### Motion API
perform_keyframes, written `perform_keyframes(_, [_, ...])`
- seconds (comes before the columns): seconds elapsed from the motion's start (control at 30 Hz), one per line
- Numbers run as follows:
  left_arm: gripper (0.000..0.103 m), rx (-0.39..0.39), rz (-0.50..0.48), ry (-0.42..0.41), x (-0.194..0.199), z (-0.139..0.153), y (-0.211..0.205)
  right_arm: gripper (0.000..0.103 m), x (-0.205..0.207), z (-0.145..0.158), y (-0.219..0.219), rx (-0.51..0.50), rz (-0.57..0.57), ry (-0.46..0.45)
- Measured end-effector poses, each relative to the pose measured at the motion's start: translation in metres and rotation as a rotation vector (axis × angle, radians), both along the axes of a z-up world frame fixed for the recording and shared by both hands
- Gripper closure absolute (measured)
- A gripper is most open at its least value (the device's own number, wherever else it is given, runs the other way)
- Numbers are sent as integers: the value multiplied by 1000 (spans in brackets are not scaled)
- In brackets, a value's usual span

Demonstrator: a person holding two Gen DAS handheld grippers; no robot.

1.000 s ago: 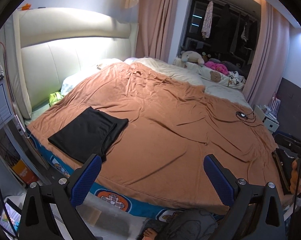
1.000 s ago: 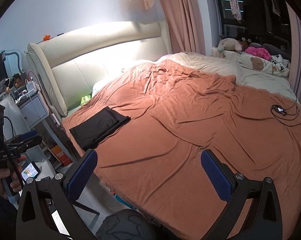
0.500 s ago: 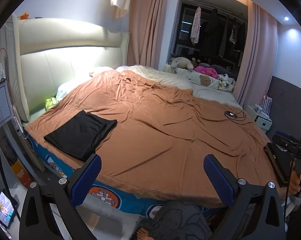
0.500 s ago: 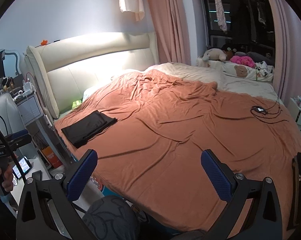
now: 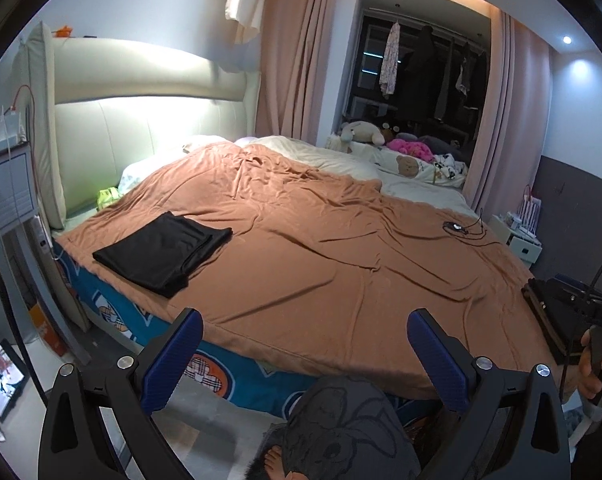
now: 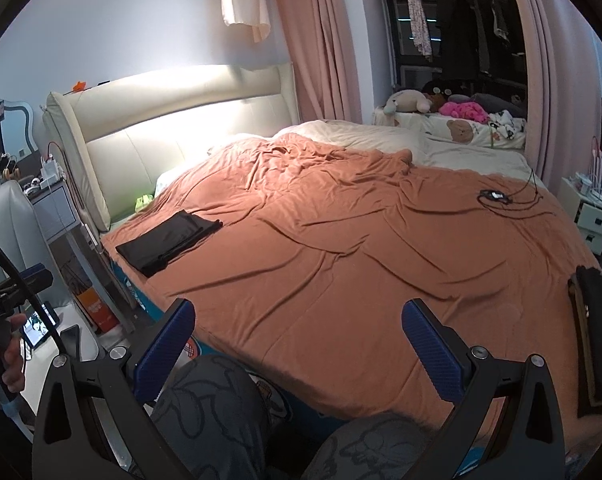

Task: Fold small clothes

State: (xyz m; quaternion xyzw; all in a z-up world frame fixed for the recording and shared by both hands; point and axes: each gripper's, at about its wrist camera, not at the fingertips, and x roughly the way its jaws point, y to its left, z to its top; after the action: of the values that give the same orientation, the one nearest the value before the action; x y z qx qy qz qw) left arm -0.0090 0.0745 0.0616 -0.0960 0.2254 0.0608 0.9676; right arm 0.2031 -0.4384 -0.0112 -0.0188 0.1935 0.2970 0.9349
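A folded black garment lies flat on the near left corner of the bed, on top of the rust-orange blanket that covers most of the mattress. In the right wrist view the same garment sits at the left edge of the blanket, close to the cream headboard.

The left hand-held gripper hangs over the near edge of the bed with its blue-padded fingers spread wide and nothing between them, well apart from the garment. The right hand-held gripper is likewise spread wide and empty, held above the person's grey patterned trousers at the near side of the bed.

A dark stack of fabric rests at the near right edge of the bed. A black cable with a small device lies on the blanket to the far right. Plush toys are heaped beyond the far end, beside pink curtains.
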Motion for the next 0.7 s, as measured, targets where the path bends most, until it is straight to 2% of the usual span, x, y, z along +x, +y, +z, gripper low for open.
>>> perform_keyframes(0.33, [1,61,15,-21,-21,-17,-23,0,-19,-15,-14,-5,-29,-8])
perform_keyframes(0.7, [1,75,14,-67,-25,-25,-41,0,-30,-31,-27,42,-49,-6])
